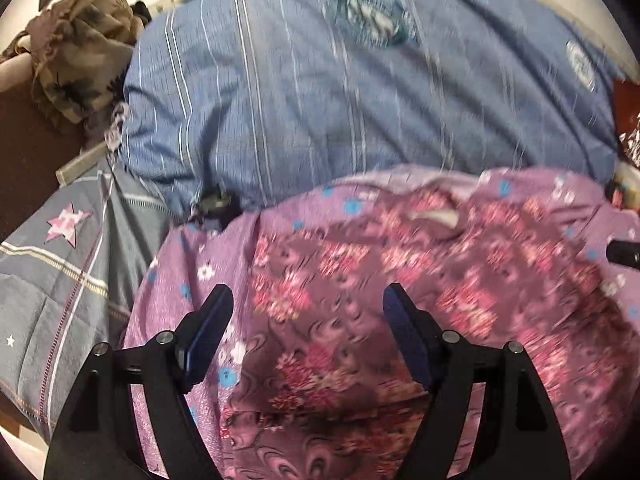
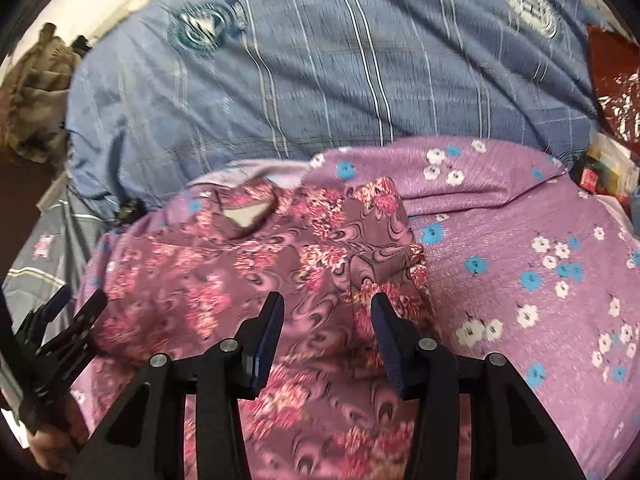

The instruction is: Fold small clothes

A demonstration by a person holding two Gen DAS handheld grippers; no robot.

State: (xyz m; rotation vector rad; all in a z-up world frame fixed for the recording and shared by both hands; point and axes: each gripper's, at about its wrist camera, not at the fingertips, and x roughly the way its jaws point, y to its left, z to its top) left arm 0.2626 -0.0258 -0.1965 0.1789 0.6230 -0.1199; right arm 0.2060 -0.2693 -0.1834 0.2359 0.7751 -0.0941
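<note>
A: Starting at the claws: the left gripper is standing wide apart with nothing between its pads, and the right gripper is parted too, hovering over cloth but not pinching it.

B: So both are released. Where is the garment lying?

A: The floral top is lying on the lilac flowered sheet, directly under both claws, its neckline pointing away toward the blue striped quilt. One sleeve is lying folded in over the body.

B: How is it going to handle?

A: I'm judging it light, thin and floppy, sagging wherever it isn't held. I'm thinking the hem corners or shoulder seams are offering the surest hold, pinching a single layer.
</note>
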